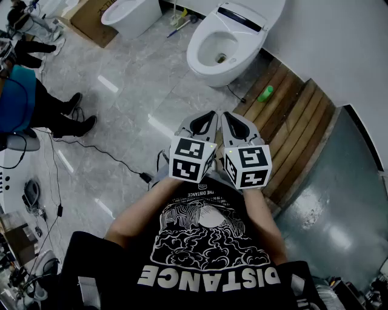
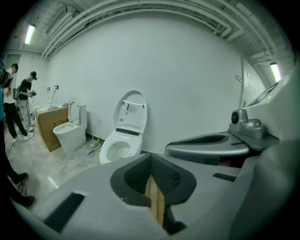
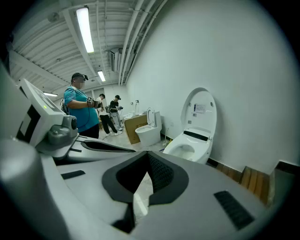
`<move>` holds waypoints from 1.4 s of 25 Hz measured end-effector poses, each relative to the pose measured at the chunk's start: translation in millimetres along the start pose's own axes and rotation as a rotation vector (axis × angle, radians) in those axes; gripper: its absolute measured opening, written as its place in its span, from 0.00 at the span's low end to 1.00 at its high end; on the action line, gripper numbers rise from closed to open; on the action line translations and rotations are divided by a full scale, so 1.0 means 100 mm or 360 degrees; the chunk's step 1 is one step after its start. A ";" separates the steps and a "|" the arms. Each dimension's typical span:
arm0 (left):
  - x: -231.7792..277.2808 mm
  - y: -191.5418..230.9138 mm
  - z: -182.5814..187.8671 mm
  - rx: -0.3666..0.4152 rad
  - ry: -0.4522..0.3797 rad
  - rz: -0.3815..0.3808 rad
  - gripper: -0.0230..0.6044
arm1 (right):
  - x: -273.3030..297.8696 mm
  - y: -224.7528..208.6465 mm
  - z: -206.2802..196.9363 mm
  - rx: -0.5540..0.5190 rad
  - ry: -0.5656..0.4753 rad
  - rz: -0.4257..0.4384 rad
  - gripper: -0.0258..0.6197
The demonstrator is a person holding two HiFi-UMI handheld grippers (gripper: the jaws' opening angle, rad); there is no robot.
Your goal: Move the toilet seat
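A white toilet (image 1: 221,45) stands by the wall ahead, its lid (image 1: 251,13) raised and the seat ring lying flat around the bowl. The toilet (image 2: 121,145) and its upright lid (image 2: 131,108) show in the left gripper view, and the toilet (image 3: 190,146) shows again in the right gripper view. My left gripper (image 1: 208,117) and right gripper (image 1: 229,117) are held side by side in front of my chest, well short of the toilet. Both are shut with nothing between the jaws, as each gripper's own view confirms: left gripper (image 2: 152,174), right gripper (image 3: 148,174).
A wooden platform (image 1: 294,130) with a green bottle (image 1: 265,93) runs along the wall to the right. A second toilet (image 1: 129,15) and a cardboard box (image 1: 92,21) stand at the far left. A person in a teal shirt (image 3: 79,108) stands to the left; cables (image 1: 91,148) lie on the floor.
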State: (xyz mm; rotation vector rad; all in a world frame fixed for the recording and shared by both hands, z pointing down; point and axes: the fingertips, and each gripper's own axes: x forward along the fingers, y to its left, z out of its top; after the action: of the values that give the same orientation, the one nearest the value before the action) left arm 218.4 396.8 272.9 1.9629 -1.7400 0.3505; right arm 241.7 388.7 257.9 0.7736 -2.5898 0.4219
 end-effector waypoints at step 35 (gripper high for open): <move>0.68 1.32 0.40 -0.0012 0.0028 -0.0120 0.06 | 1.39 0.02 0.34 0.0053 0.0067 -0.0133 0.07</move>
State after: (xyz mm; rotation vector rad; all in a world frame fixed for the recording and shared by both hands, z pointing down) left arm 95.1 309.1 298.2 2.0082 -1.6493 0.3337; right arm 124.2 314.3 291.2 0.8717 -2.5069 0.4523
